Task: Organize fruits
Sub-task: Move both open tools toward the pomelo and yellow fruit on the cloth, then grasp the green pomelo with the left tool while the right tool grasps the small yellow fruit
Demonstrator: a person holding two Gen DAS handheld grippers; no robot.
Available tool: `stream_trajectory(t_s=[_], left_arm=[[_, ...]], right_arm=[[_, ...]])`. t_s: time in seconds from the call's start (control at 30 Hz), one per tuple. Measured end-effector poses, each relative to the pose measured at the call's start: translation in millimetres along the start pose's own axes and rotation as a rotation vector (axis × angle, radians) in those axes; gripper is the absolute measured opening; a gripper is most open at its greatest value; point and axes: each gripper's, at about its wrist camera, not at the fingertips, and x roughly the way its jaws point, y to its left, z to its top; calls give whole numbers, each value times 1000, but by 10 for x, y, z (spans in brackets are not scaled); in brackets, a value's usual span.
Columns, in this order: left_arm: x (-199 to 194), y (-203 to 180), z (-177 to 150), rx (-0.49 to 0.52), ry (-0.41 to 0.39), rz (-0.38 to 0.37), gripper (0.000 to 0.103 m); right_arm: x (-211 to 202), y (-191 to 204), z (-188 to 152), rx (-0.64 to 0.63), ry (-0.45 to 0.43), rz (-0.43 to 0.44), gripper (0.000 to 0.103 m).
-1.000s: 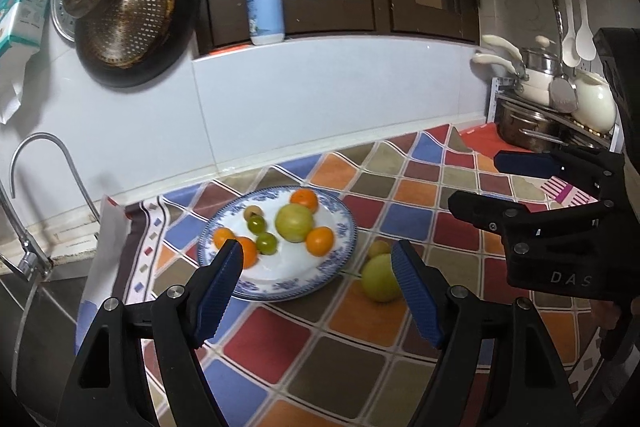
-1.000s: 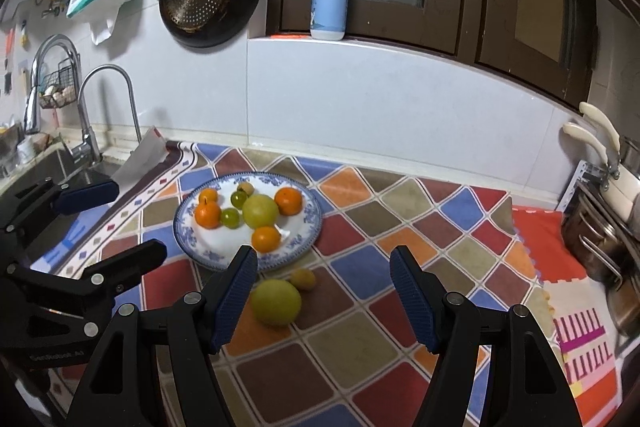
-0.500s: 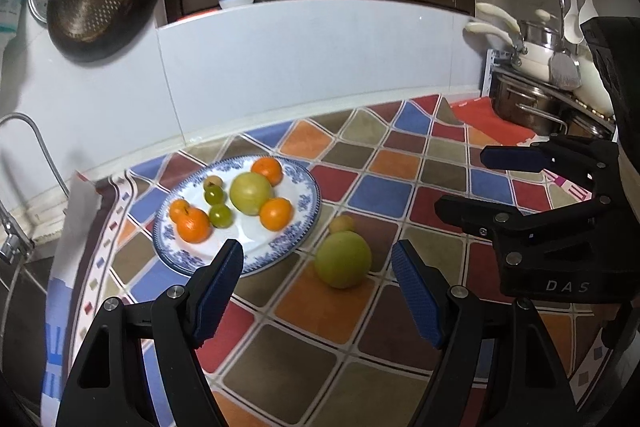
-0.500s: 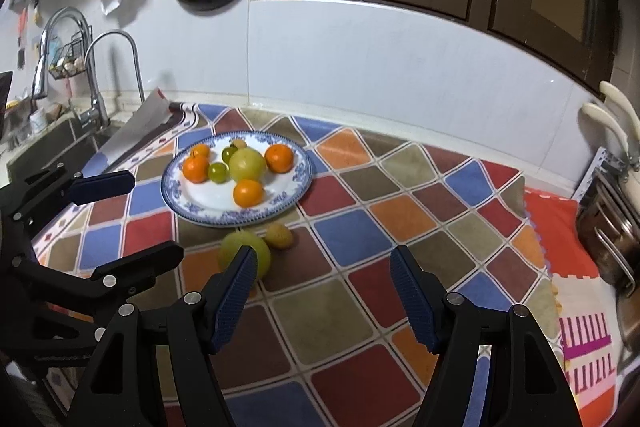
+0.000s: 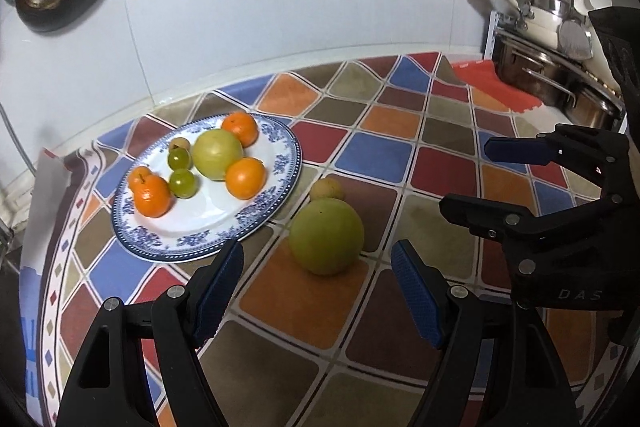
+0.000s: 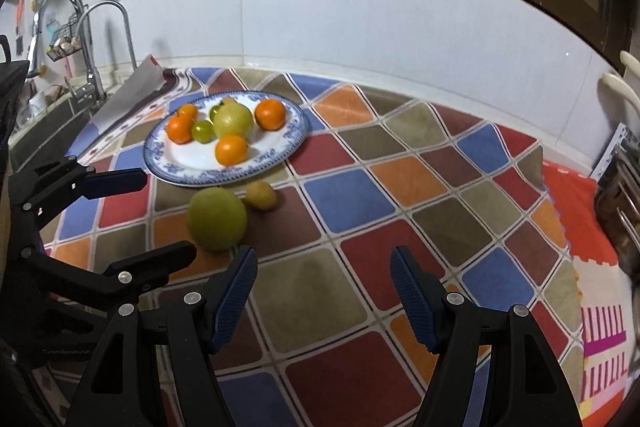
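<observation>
Lying on the checked cloth (image 5: 384,163) just ahead of the left gripper (image 5: 318,287) and between the lines of its two spread, empty fingers: a big round green fruit (image 5: 326,235), smooth and matt, apart from both ribbed blue pads. Touching its far side, a small yellowish fruit (image 5: 327,189), duller and slightly lumpy. Seen from the right wrist, off to the left of the right gripper (image 6: 323,291), whose fingers also stand apart with nothing between them, only cloth under the gap. Just beside both loose fruits, a glossy white plate (image 5: 264,211) with a blue patterned rim, bearing a pale green fruit (image 5: 217,154), glossy orange tangerines (image 5: 245,177), two small shiny green fruits (image 5: 183,182) and one small tan one at the back. Cloth flat, printed in red, blue, orange and olive diamonds with pale lines between. Black hard-plastic gripper arms with metal rivets
</observation>
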Motion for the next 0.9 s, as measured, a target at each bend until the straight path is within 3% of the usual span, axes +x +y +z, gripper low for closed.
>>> stream_trajectory(t_s=[0.2,0.73,0.9], left_arm=[[205,-17,37,15,31,-5,75],[453,34,120,-4,91,-64,49],[440,52,123,-13,93,-70,49]], right_arm=[[134,-99,-48,22,35,-16,69],[349,-191,-92,50,88,-27,69],[370,-178,-70,43,89,-16,69]])
